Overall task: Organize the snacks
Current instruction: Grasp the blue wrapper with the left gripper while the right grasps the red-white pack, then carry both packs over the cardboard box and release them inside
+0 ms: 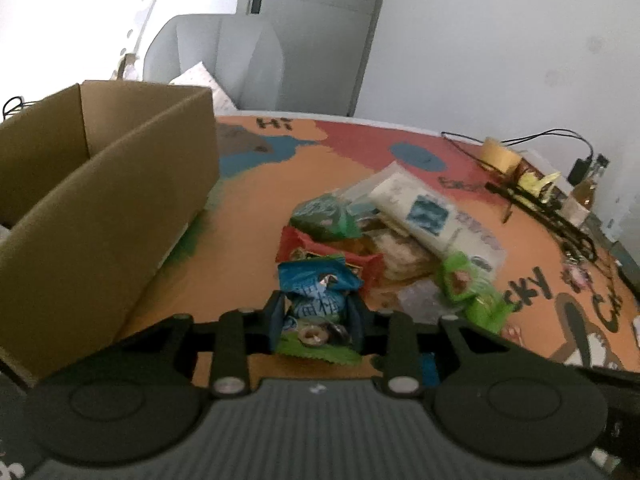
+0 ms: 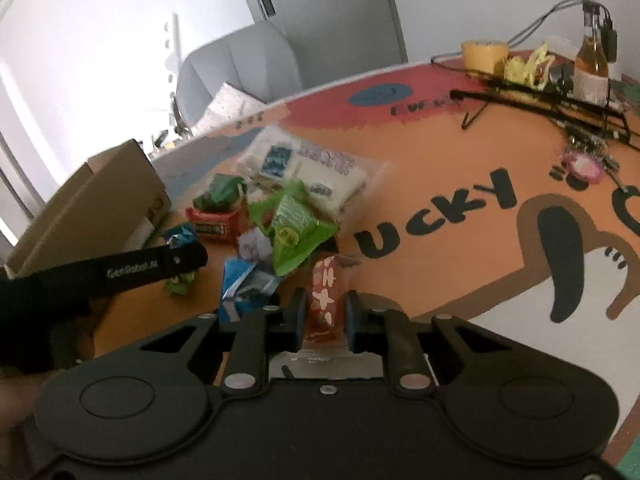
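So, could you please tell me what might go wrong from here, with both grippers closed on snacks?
1. The left gripper pinches a soft blue packet; it could slip on the way to the cardboard box.
2. The right gripper holds a red-patterned packet beside the pile; lifting may drag the green packet.

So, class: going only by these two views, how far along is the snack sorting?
Done: nothing clearly; the cardboard box interior is barely visible. In hand: the left gripper is shut on a blue snack packet, and the right gripper is shut on a red patterned packet. Left: the pile on the table, including the white pack, green triangular packet and red packet.
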`<state>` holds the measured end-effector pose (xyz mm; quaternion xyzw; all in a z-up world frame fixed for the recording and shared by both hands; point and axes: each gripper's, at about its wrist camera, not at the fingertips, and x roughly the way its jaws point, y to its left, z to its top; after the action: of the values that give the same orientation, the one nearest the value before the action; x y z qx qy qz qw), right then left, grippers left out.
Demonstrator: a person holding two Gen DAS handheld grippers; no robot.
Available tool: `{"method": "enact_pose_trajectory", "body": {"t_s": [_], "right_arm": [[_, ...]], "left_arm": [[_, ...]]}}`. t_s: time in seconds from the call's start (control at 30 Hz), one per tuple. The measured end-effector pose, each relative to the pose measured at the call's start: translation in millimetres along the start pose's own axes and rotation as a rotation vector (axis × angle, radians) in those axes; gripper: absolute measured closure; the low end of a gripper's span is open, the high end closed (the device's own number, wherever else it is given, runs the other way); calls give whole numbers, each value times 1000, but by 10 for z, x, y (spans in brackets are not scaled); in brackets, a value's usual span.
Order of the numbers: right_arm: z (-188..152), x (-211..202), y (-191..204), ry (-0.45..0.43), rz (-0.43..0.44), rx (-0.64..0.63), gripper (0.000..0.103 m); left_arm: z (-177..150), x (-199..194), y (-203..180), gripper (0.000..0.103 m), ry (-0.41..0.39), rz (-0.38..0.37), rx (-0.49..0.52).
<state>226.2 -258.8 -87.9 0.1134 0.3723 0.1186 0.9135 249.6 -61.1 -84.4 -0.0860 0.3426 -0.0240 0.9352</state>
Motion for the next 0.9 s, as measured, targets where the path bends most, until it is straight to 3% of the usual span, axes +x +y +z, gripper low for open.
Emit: {"method": "enact_pose_trajectory", "body": {"t_s": [0.5, 0.9], "right_arm": [[161, -350, 195, -125, 76, -19, 86], [380, -428, 498, -179, 141, -47, 86]], "left_arm": [[215, -619, 4, 72, -118, -53, 4], [412, -1001, 164, 72, -189, -39, 9]]}}
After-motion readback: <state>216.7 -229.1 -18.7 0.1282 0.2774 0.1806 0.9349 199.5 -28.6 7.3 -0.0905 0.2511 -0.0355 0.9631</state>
